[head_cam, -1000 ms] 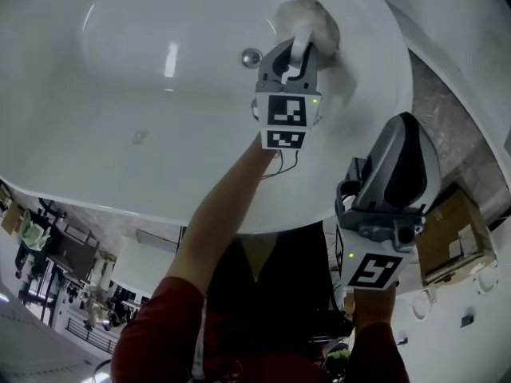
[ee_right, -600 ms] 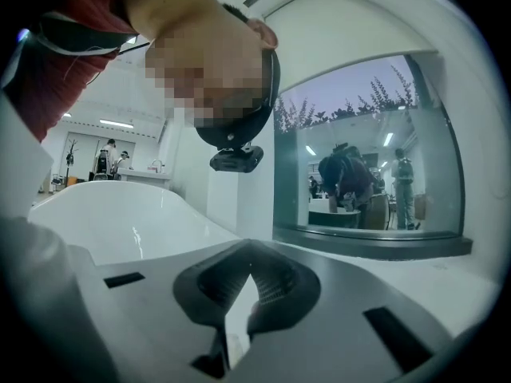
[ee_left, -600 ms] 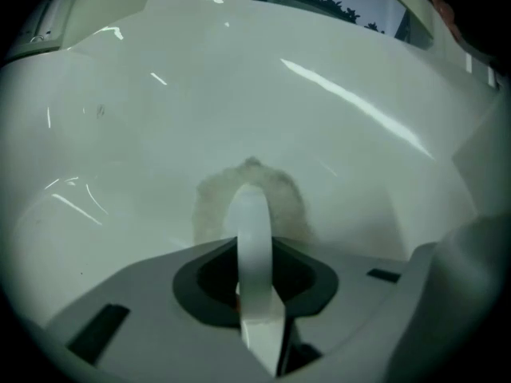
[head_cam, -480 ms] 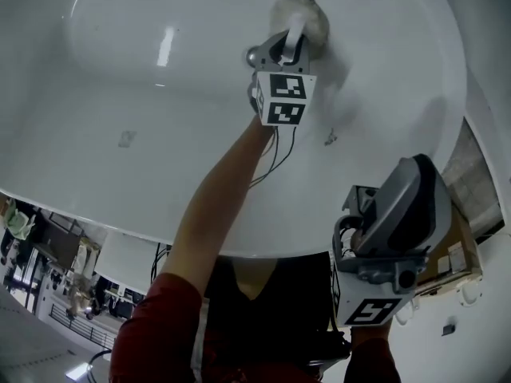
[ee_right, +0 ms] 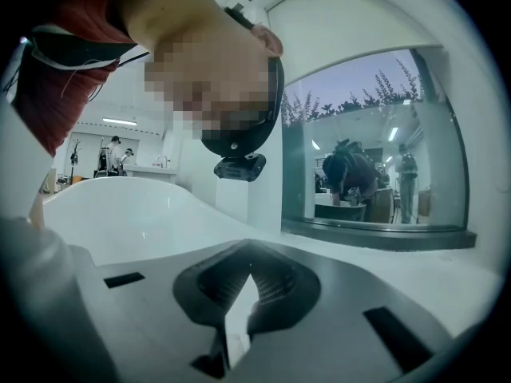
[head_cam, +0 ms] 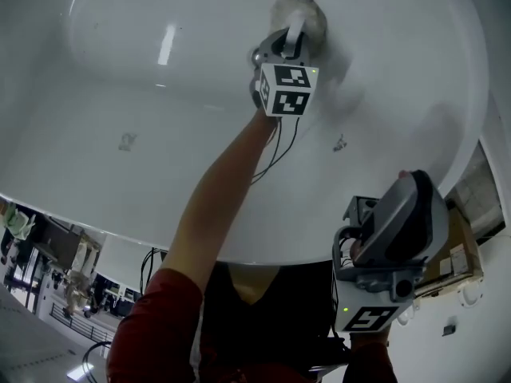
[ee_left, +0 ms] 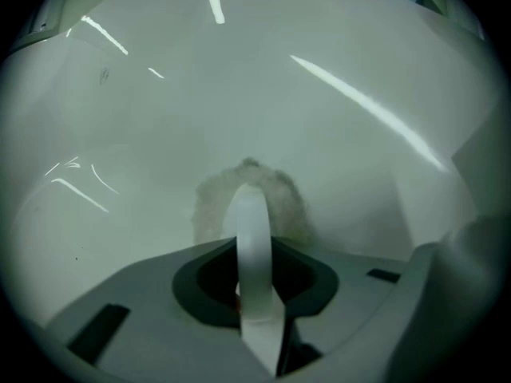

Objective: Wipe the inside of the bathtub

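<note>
The white bathtub (head_cam: 160,174) fills the head view, its inner wall (ee_left: 335,102) glossy with light streaks. A fluffy grey-white cloth (head_cam: 299,13) is pressed against the inner wall at the upper middle. My left gripper (head_cam: 294,37) is shut on the cloth (ee_left: 249,198), reaching into the tub at arm's length. A white finger (ee_left: 254,250) runs up over the cloth. My right gripper (head_cam: 403,206) hangs outside the tub by the lower right rim. Its jaws (ee_right: 235,309) are closed together with nothing between them.
A chrome drain knob (head_cam: 255,56) peeks out left of the left gripper. Small dark marks (head_cam: 339,144) dot the tub wall. A cardboard box (head_cam: 461,250) sits on the floor at the right. The right gripper view shows the person's head camera (ee_right: 239,166) and a glass window (ee_right: 375,158).
The left gripper and the cloth have slid a little left and up along the tub wall. The right gripper has sunk lower in the head view.
</note>
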